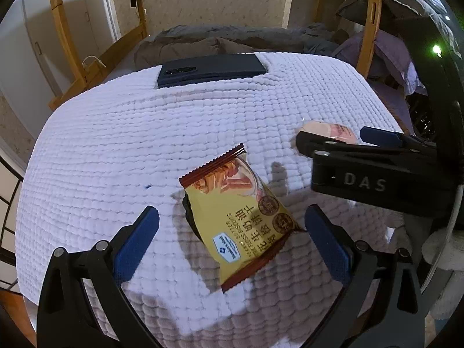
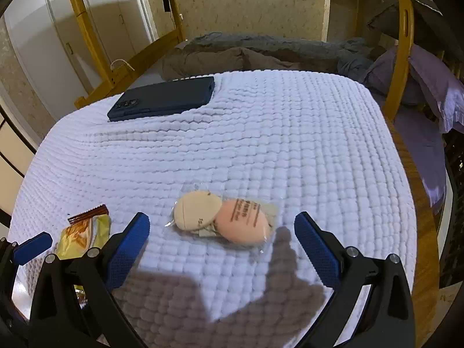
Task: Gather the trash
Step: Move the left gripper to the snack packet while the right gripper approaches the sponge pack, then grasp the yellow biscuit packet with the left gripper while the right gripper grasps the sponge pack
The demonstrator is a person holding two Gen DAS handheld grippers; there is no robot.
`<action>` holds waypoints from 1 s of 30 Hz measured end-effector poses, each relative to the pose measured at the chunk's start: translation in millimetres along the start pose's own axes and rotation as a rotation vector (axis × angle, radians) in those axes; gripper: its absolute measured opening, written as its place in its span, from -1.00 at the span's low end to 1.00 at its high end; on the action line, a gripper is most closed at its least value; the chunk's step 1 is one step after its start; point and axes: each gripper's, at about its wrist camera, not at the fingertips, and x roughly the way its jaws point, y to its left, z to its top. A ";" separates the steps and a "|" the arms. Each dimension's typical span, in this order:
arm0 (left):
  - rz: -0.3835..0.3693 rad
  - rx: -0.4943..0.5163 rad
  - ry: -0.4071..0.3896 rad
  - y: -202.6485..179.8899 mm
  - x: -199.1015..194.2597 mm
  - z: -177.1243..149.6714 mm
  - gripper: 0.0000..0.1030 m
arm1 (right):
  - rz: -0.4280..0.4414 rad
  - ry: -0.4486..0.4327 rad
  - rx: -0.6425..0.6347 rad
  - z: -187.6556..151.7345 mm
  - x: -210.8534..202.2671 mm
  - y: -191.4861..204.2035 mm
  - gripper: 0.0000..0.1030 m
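Yellow snack wrapper (image 1: 242, 220): brown serrated end seals, printed food photo, dark round stamps, Chinese lettering and a small blue-and-white logo. It lies crumpled and partly raised on the white knitted blanket (image 1: 145, 133), with a shadow under its left edge. In the right wrist view the same wrapper (image 2: 84, 236) shows only its upper end, at the lower left.

Second item: a clear plastic packet (image 2: 223, 221) holding a round beige sponge and a pink egg-shaped sponge with dark print. It rests flat on the blanket, well apart from the wrapper, to its right. In the left wrist view only a pink sliver of it (image 1: 327, 130) shows behind the other tool's finger.

Your left hand-held gripper (image 1: 232, 226) is spread wide, with the blue pads on either side of the wrapper. The right pad is at the wrapper's corner; you cannot tell whether it touches. Nothing is clamped.

Your right hand-held gripper (image 2: 221, 239) is also spread wide. It straddles the sponge packet, which lies just ahead of the fingertips, apart from both pads.

A dark blue phone (image 2: 162, 103) lies camera side up near the far edge of the blanket. Beyond it are grey bedding (image 2: 246, 52) and a wooden bed frame (image 2: 401, 43).
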 end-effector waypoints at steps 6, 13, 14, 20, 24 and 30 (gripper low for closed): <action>0.009 -0.002 0.019 0.8 10.4 2.6 0.97 | 0.002 0.018 -0.006 5.1 11.7 5.9 0.91; 0.006 -0.001 0.028 1.6 16.7 4.8 0.97 | -0.020 0.015 -0.025 7.6 19.1 12.4 0.90; 0.005 0.001 0.029 1.5 17.4 5.2 0.97 | -0.019 0.015 -0.024 8.1 20.2 12.2 0.88; 0.010 0.014 0.027 1.6 21.2 8.1 0.97 | -0.032 0.014 -0.039 6.3 18.5 10.2 0.71; 0.005 0.025 0.028 1.1 22.9 8.0 0.93 | -0.044 0.007 -0.063 3.1 15.0 9.5 0.61; -0.021 0.011 0.036 3.2 23.9 9.2 0.68 | -0.063 -0.008 -0.093 -0.6 9.1 9.1 0.56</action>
